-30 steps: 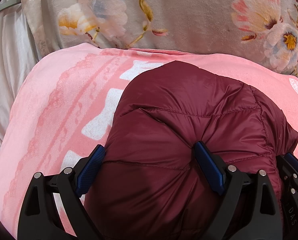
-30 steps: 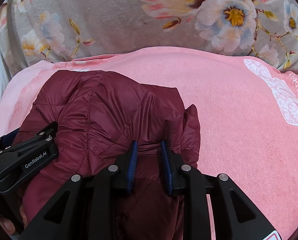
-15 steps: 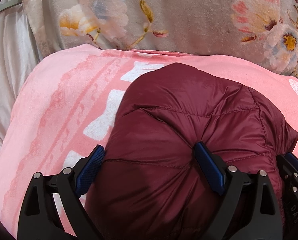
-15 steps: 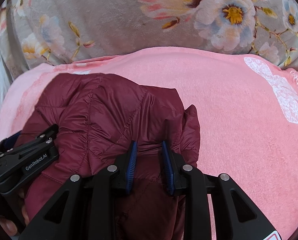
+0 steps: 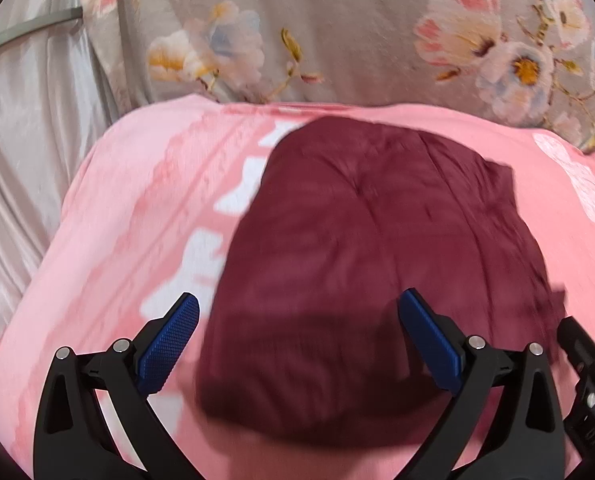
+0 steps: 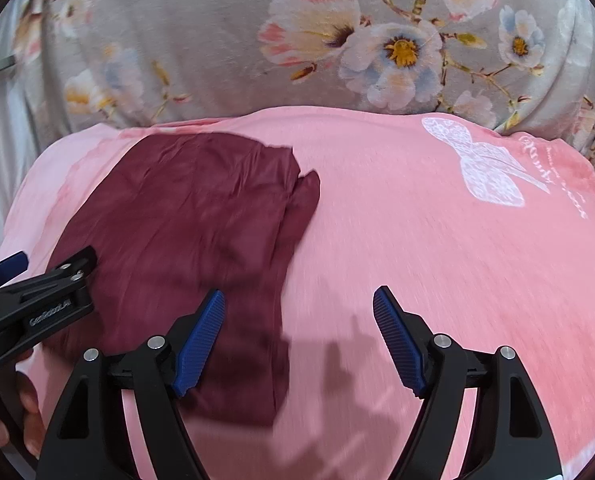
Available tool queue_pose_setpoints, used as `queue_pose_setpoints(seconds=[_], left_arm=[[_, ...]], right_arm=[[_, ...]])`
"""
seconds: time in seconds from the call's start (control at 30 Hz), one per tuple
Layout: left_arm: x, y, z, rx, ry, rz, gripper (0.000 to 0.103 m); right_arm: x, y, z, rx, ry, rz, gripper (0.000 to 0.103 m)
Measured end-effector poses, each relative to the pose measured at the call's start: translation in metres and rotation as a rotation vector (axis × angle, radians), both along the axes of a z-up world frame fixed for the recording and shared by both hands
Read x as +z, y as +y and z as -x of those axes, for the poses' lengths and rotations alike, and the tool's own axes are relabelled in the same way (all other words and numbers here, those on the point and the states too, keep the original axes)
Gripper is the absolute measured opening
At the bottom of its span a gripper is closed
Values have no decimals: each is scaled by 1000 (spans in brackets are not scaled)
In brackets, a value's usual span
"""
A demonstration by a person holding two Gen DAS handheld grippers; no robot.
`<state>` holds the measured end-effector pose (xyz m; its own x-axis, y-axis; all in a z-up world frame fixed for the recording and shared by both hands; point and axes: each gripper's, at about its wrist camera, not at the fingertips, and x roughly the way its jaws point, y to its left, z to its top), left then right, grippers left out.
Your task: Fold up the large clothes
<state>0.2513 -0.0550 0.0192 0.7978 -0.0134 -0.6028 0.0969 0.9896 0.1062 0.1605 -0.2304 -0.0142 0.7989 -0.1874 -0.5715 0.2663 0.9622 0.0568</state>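
Now that both claws, left gripper (image 5: 299,346) & right gripper (image 6: 299,346), are opening empty and backing off, jacket (image 5: 377,272) lies folded (blurry tho) on pink blanket (image 6: 417,240).

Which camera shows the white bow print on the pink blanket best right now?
The right wrist view. There the white bow print is whole and fairly sharp, on the pink blanket to the right of the maroon jacket. The left wrist view catches only part of it, blurred and cut off at the right edge.
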Motion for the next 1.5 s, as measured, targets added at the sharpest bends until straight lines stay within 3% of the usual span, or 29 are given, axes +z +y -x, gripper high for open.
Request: queue_pose_setpoints(seconds=[0.27, 0.47, 0.6, 0.7, 1.5], left_arm=[[-28, 5, 62, 21, 30, -23, 98], [-41, 13, 90, 25, 42, -15, 98], [-42, 19, 102, 36, 20, 8, 98], [-40, 25, 105, 40, 1, 38, 98], [-37, 14, 114, 8, -55, 4, 98]], right_arm=[[-18, 26, 48, 20, 23, 53, 81], [-27, 30, 67, 8, 39, 10, 85], [-27, 36, 76, 0, 23, 36, 85], [-26, 42, 80, -8, 6, 68, 85], [-23, 50, 87, -30, -34, 130, 85]])
